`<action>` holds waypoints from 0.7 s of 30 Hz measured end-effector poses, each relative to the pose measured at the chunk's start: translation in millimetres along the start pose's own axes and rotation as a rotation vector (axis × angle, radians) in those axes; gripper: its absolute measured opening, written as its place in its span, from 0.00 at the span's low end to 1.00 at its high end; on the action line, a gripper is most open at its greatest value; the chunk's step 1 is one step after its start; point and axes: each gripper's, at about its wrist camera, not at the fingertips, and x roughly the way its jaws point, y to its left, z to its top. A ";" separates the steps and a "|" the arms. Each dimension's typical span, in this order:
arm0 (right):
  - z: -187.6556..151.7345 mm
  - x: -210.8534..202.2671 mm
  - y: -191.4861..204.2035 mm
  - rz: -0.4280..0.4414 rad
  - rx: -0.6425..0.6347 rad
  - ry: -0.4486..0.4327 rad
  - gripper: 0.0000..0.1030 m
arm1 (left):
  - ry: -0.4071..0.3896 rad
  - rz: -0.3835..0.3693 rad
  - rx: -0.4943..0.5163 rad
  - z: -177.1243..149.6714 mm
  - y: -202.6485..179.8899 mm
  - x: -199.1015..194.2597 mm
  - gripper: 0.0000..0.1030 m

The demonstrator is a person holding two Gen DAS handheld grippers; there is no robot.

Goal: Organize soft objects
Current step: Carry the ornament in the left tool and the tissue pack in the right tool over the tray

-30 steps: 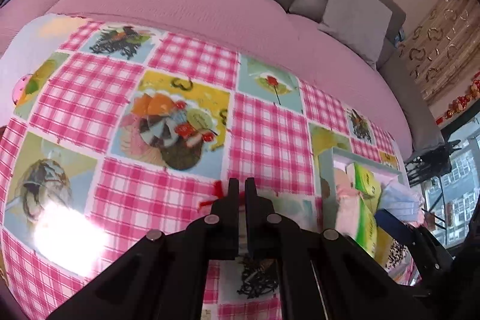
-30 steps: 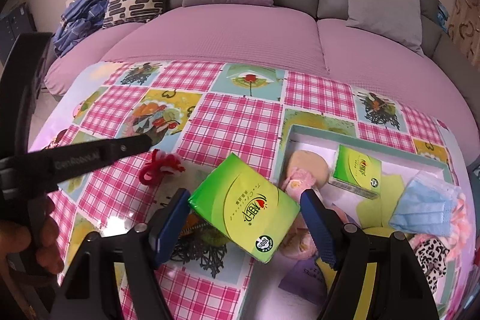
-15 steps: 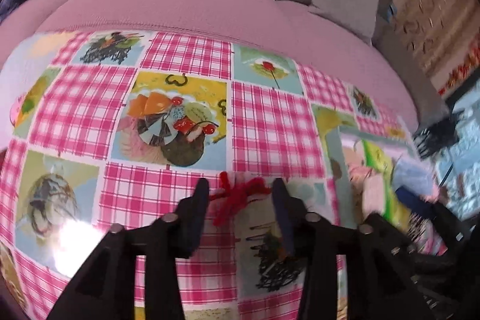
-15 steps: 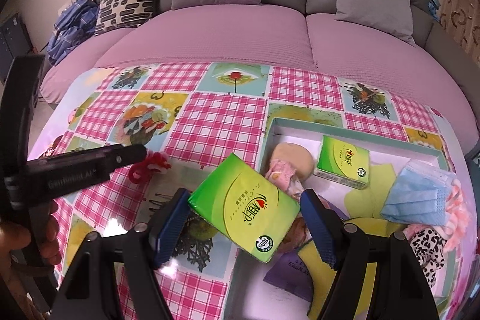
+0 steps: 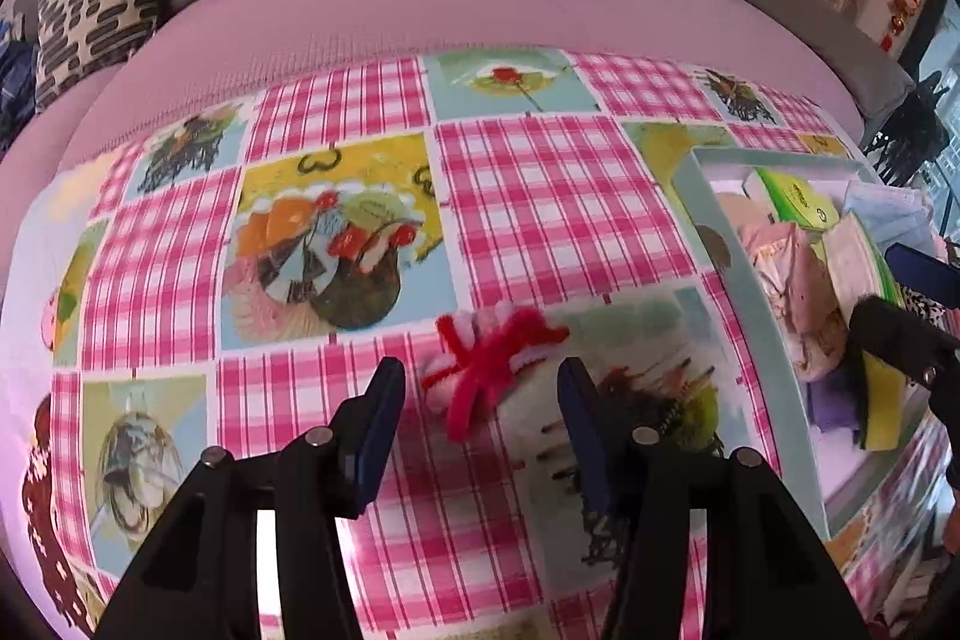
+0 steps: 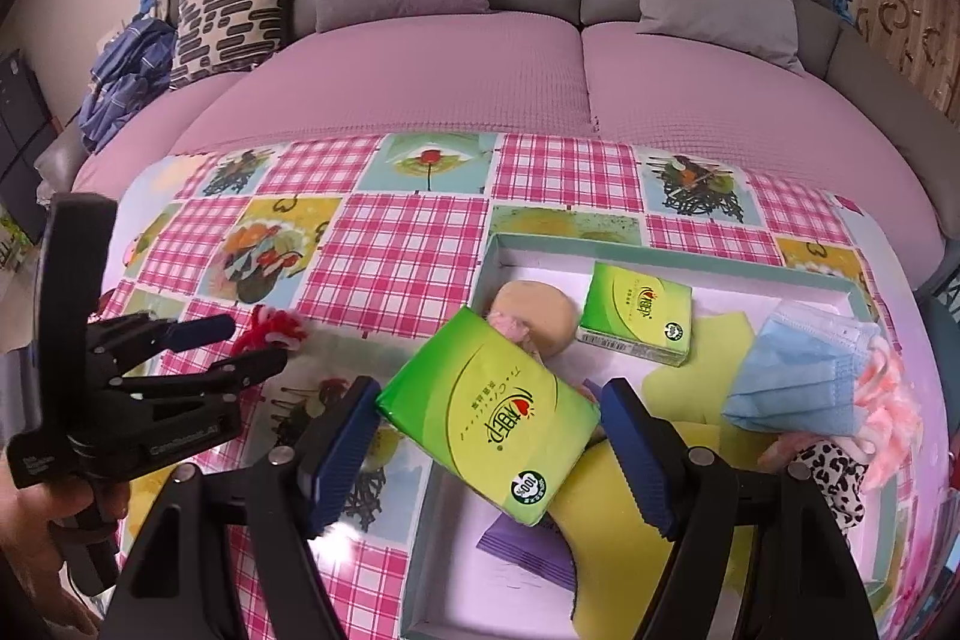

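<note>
Since the earlier frame, the left tool (image 5: 480, 388) is standing wider, its two fingers now spread on both sides of the red and white fuzzy yarn bundle (image 5: 492, 370), not touching it. This bundle is lying on the pink checked tablecloth (image 5: 540, 196) of the table, to the left of the shallow pale green cardboard box (image 6: 489, 259). The right tool (image 6: 489, 430) is gripping a green plastic tissue pack (image 6: 489, 409) between its blue pads and is holding it tilted over the left wall of that box. Inside the box a smaller green tissue pack (image 6: 636, 319), a beige round puff (image 6: 537, 313), a blue face mask (image 6: 792, 382), a yellow cloth (image 6: 624, 532) and a leopard print fabric piece (image 6: 834, 484) are lying close together.
</note>
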 end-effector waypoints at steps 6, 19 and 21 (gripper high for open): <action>-0.2 7.2 5.7 0.004 -0.015 0.015 0.76 | 0.019 0.004 0.010 1.6 -2.0 11.2 0.52; 0.9 5.7 9.2 0.015 -0.018 0.012 0.76 | -0.045 0.020 -0.049 11.4 3.9 -17.8 0.24; 1.8 -2.0 7.2 0.015 -0.012 -0.002 0.76 | -0.083 0.016 -0.054 14.0 3.0 -36.2 0.24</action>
